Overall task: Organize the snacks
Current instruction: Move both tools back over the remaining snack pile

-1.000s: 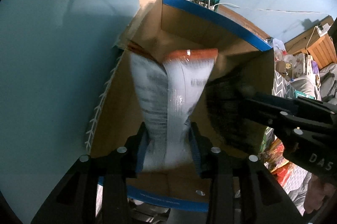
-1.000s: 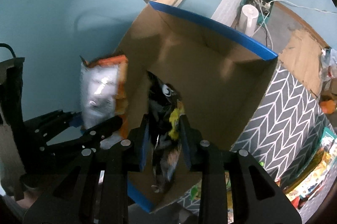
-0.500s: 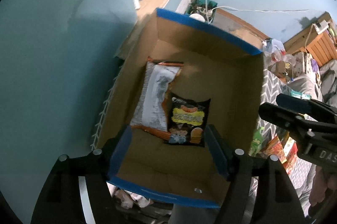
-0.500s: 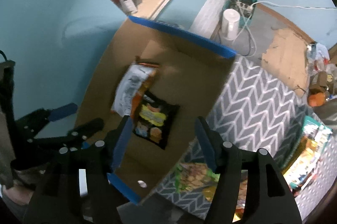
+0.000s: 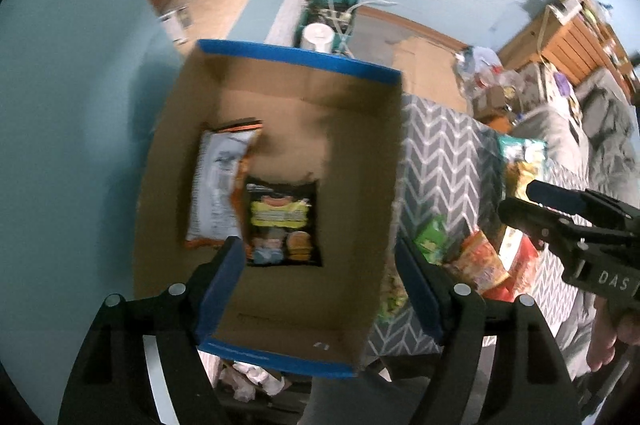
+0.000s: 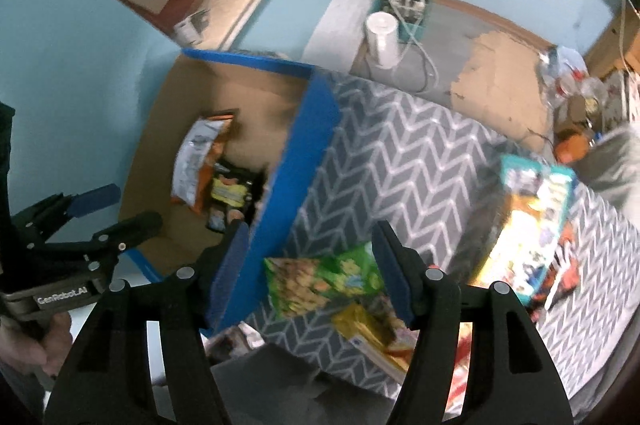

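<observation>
A cardboard box [image 5: 360, 161] with blue rims holds a white-and-orange snack bag [image 5: 218, 185] and a black snack bag [image 5: 282, 225] lying flat on its floor. My left gripper [image 5: 320, 285] is open and empty above the box's near end. My right gripper [image 6: 312, 273] is open and empty, above the box's right rim [image 6: 296, 185] and a green snack bag [image 6: 324, 281] on the chevron cloth. The box's two bags also show in the right wrist view, the white one [image 6: 198, 157] and the black one [image 6: 230, 193].
More snack packs lie on the grey chevron cloth [image 6: 400, 161]: a yellow pack [image 6: 372, 325] and a large colourful pack [image 6: 528, 225]. A light blue wall [image 5: 80, 105] stands left of the box. A white cylinder [image 6: 382, 37] and cables sit on the floor behind.
Both grippers opened and let their snack bags drop into the box, then drew back and up. The right gripper has swung right over the chevron cloth.
</observation>
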